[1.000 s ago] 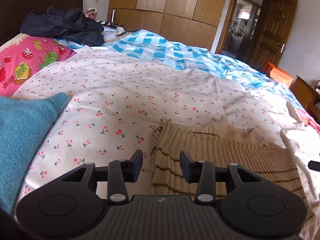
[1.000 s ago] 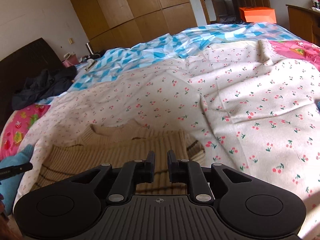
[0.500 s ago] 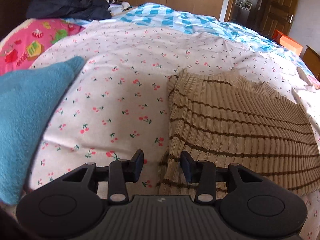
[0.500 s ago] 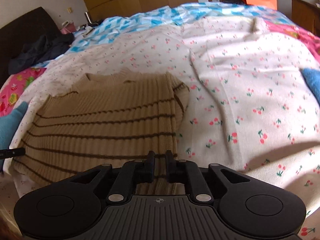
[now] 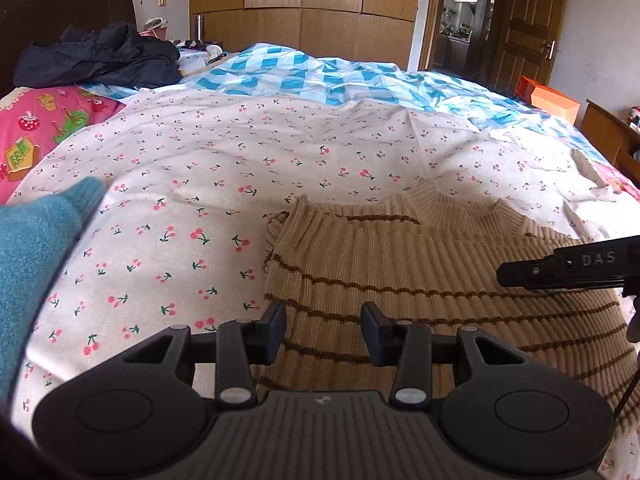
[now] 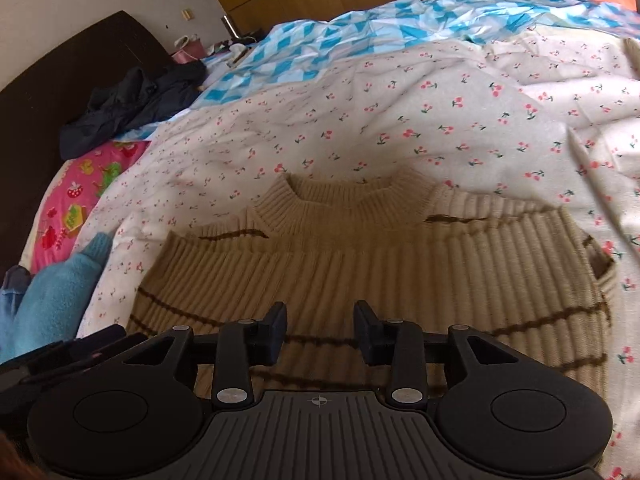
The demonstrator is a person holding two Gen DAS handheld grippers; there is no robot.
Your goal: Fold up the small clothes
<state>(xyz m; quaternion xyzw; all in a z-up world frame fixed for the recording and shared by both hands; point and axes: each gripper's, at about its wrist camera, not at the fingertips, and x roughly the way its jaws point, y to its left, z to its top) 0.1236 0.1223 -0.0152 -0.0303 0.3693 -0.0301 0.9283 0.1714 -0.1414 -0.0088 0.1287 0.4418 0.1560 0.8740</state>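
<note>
The sweater, beige ribbed knit with thin brown stripes, lies flat on the cherry-print sheet, collar away from the person, its sides seemingly already turned in so the body reads as a rough rectangle. The left gripper hangs over the near left part of it with fingers spread and nothing between them; the right gripper hangs over the near middle, likewise spread and empty. The likely step is to take the near hem and carry it up to the collar. To do this well, each gripper should drop to a near corner, bite through every layer of the thick knit rather than only the top one, then lift and travel forward together at the same height so the fold line stays square and the stripes line up. A blue garment sits near to the left, clear of the fold; a dark jacket lies well apart by the headboard.
</note>
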